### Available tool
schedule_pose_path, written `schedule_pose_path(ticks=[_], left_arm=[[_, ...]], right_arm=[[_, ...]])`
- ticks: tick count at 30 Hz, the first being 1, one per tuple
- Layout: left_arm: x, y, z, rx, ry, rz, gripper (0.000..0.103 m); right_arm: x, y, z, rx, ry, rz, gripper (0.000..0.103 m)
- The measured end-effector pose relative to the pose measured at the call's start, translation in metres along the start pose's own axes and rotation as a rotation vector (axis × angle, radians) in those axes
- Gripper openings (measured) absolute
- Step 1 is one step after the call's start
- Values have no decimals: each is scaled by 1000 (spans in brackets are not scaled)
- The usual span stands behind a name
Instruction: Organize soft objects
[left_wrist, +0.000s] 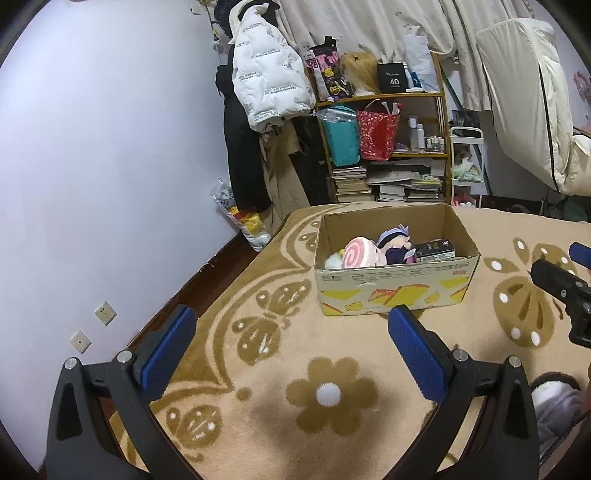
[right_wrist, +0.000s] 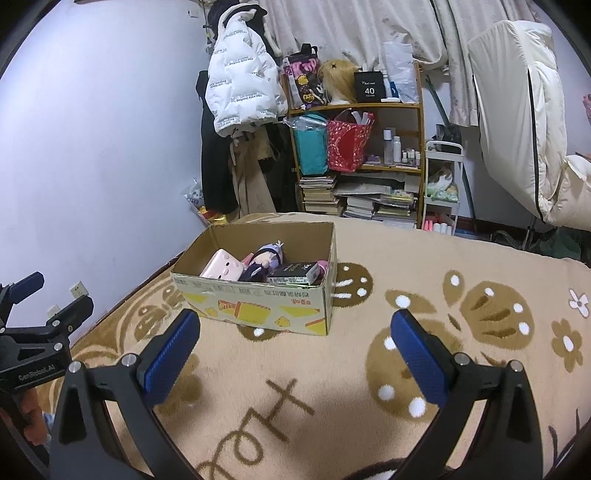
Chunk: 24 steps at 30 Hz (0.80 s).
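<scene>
An open cardboard box (left_wrist: 395, 291) (right_wrist: 258, 306) stands on a beige blanket with brown flower and butterfly shapes. Inside lie a pink swirl plush (left_wrist: 360, 253) (right_wrist: 223, 267), a purple-haired doll (left_wrist: 395, 243) (right_wrist: 267, 258) and a dark small carton (left_wrist: 436, 250) (right_wrist: 293, 274). My left gripper (left_wrist: 291, 332) hovers open over the blanket, short of the box, with nothing between its blue pads. My right gripper (right_wrist: 295, 334) is likewise open and empty, just in front of the box. Each gripper shows at the edge of the other's view.
The blanket (right_wrist: 406, 295) covers a bed that meets a white wall (left_wrist: 110, 166) on the left. Behind stand a wooden shelf (left_wrist: 384, 122) with bags, bottles and stacked books, hanging coats (left_wrist: 266, 85), and a white cart (right_wrist: 443, 184). A slipper (left_wrist: 554, 398) shows lower right.
</scene>
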<state>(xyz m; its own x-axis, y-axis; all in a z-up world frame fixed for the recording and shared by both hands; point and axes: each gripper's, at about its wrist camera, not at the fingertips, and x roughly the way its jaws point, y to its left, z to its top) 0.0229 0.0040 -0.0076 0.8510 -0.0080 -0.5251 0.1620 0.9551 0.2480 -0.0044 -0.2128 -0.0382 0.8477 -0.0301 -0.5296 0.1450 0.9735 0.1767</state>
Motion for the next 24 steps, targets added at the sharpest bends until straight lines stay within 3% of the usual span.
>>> schedule_pose_path(ticks=[24], left_arm=[[4,2,-3,-15,11,-9,103]], right_arm=[[6,-5,-10,-9,24,2,103]])
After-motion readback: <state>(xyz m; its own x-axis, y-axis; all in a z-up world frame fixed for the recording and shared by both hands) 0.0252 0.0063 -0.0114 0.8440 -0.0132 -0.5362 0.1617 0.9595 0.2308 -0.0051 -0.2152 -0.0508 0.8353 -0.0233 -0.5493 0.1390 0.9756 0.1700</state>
